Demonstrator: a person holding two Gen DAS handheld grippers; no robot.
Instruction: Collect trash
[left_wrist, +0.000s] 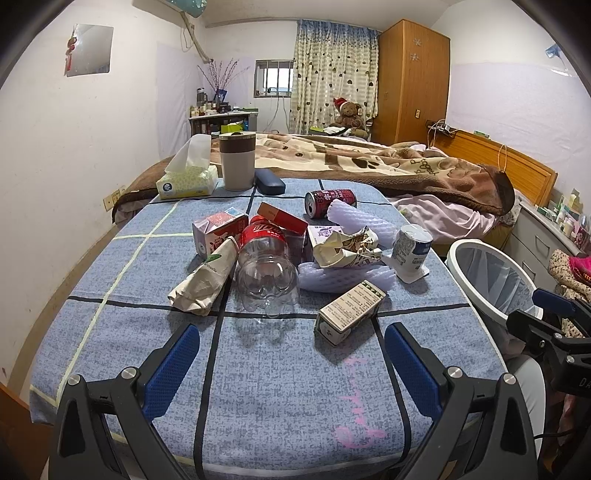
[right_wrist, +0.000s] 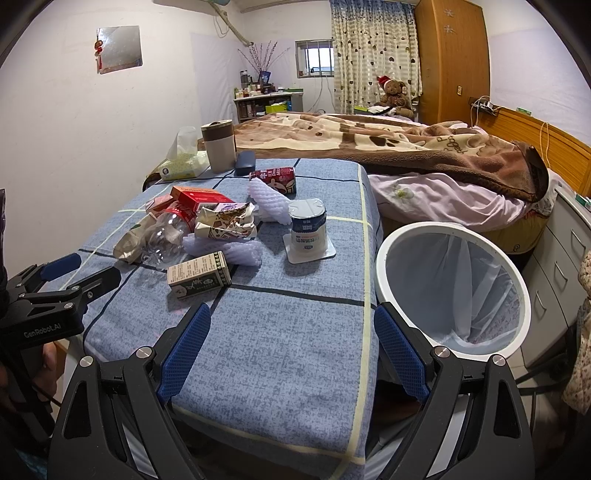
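Trash lies in a heap on the blue checked tablecloth (left_wrist: 277, 376): an empty clear cola bottle (left_wrist: 266, 264), a small green-and-white carton (left_wrist: 349, 311), crumpled paper wrappers (left_wrist: 347, 247), a red can (left_wrist: 330, 202), an upturned yogurt cup (left_wrist: 410, 248), a pink carton (left_wrist: 218, 230) and foam netting (left_wrist: 343, 277). My left gripper (left_wrist: 291, 354) is open and empty, just short of the bottle and carton. My right gripper (right_wrist: 291, 336) is open and empty over the table's near right part, close to the carton (right_wrist: 199, 274). A white bin with a liner (right_wrist: 452, 288) stands right of the table.
A tissue box (left_wrist: 186, 181), a beige lidded tumbler (left_wrist: 237, 160) and a dark glasses case (left_wrist: 269, 181) stand at the table's far edge. A bed with a brown blanket (left_wrist: 388, 162) lies behind. A white drawer cabinet (right_wrist: 561, 266) is right of the bin.
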